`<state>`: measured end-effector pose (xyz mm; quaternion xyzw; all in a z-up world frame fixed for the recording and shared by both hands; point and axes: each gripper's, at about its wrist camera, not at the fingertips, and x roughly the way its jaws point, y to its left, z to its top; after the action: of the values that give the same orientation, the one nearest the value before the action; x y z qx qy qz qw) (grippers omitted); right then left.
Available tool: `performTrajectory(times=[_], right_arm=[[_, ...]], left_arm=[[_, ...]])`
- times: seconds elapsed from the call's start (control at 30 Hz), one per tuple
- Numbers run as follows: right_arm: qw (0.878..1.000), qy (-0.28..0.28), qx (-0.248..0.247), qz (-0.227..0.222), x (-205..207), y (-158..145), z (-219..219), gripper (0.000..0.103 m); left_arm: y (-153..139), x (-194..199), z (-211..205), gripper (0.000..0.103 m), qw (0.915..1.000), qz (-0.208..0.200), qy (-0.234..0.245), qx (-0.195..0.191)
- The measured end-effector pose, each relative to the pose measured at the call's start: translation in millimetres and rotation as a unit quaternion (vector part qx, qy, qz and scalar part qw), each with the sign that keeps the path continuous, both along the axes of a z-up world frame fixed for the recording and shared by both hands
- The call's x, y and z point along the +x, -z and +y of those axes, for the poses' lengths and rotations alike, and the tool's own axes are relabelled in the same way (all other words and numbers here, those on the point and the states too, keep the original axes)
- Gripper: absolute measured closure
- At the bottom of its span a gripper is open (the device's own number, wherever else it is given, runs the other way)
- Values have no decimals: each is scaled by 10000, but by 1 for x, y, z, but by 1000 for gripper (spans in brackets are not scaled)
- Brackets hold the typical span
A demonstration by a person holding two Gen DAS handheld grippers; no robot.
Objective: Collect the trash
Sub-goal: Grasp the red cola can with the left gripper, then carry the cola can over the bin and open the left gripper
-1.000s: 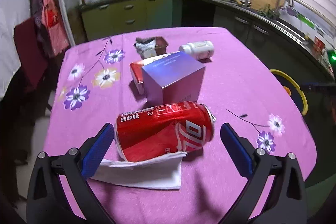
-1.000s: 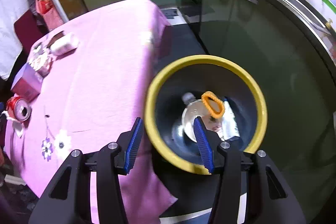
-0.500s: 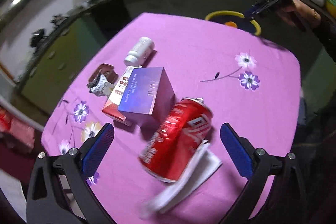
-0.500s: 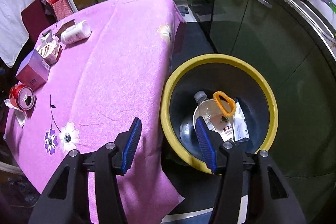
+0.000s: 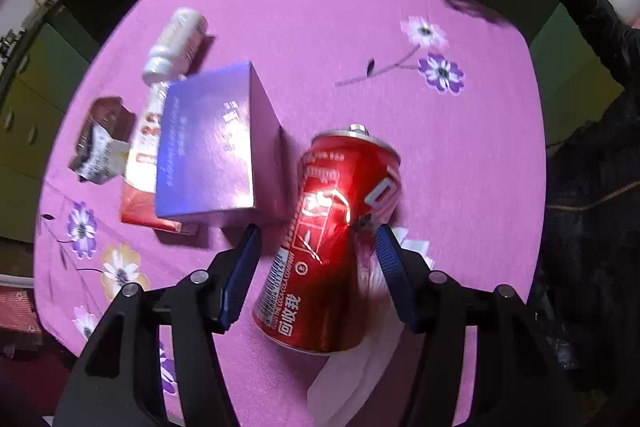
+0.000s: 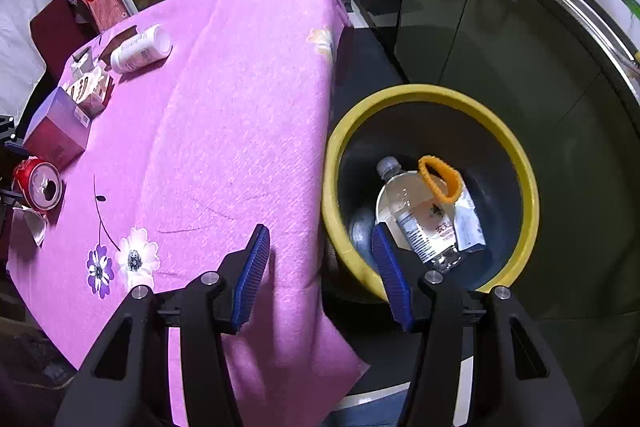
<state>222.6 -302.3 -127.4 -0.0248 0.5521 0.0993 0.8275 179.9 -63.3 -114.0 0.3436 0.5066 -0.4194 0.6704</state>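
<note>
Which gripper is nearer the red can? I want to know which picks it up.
Left. The left gripper straddles the red can, jaws just closing. The right gripper hangs across the table, by the bin.

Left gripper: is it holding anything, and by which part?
Nothing yet. The left gripper has just been closing its jaws around the red can; a gap shows.

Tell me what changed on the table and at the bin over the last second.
The left gripper rolled around the red can, and its jaws have just been closing; the can lies between them, contact unclear. The right gripper drifted from over the yellow-rimmed bin towards the table edge, empty. Can, napkin, purple box and white bottle stayed put.
</note>
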Motion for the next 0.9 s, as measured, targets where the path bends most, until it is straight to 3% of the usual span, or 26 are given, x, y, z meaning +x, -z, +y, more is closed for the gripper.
performTrajectory(times=[0.2,0.57,0.9], right_arm=[[9999,-90,30,89,2,7,11,49],[9996,-175,59,216,1,16,19,49],[9994,-219,109,240,-2,17,21,49]], left_arm=[[14,-1,-4,54,9992,254,235,198],[34,-9,-20,54,9971,377,476,458],[40,-10,-31,52,9974,360,363,516]])
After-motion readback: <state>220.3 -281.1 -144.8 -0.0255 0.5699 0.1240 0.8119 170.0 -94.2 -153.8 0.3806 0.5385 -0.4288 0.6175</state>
